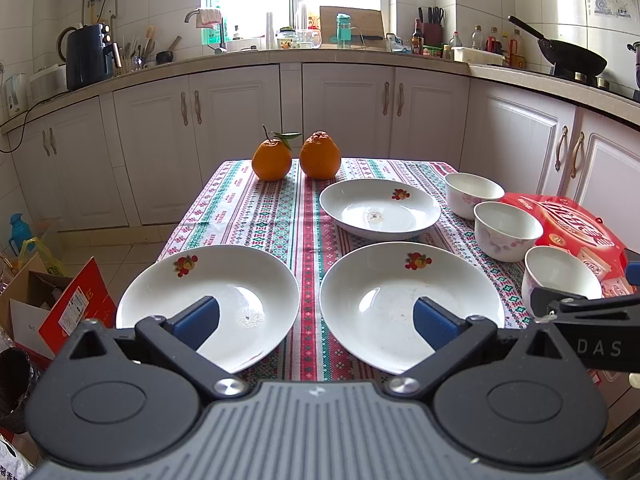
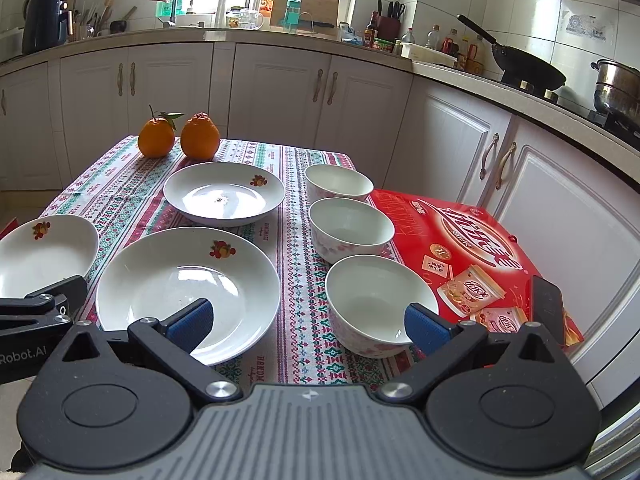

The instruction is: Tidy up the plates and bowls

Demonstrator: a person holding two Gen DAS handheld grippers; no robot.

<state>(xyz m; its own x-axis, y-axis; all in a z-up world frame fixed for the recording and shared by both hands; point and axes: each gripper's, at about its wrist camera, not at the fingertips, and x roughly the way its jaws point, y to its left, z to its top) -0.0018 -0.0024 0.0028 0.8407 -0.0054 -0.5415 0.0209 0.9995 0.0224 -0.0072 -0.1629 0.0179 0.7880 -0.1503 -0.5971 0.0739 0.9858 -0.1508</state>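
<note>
Three white plates sit apart on the bench (image 1: 276, 216), each on its own spot of the striped cloth: a near left plate (image 1: 224, 292), a near middle plate (image 1: 400, 296) and a far plate (image 1: 380, 208). Three small bowls stand in a line on the right side, the far bowl (image 2: 338, 182), the middle bowl (image 2: 350, 228) and the near bowl (image 2: 376, 300), just beside a red box (image 2: 480, 248). Nothing is stacked yet, so I think the tidy-up has not begun. The left gripper (image 1: 316, 320) hangs near the two close plates, its fingers spread wide and holding nothing. The right gripper (image 2: 308, 320) hangs between the near middle plate and the near bowl, fingers wide too and holding nothing. Both look ready to pick something. Two oranges (image 1: 296, 160) sit at the far end, out of the way.
</note>
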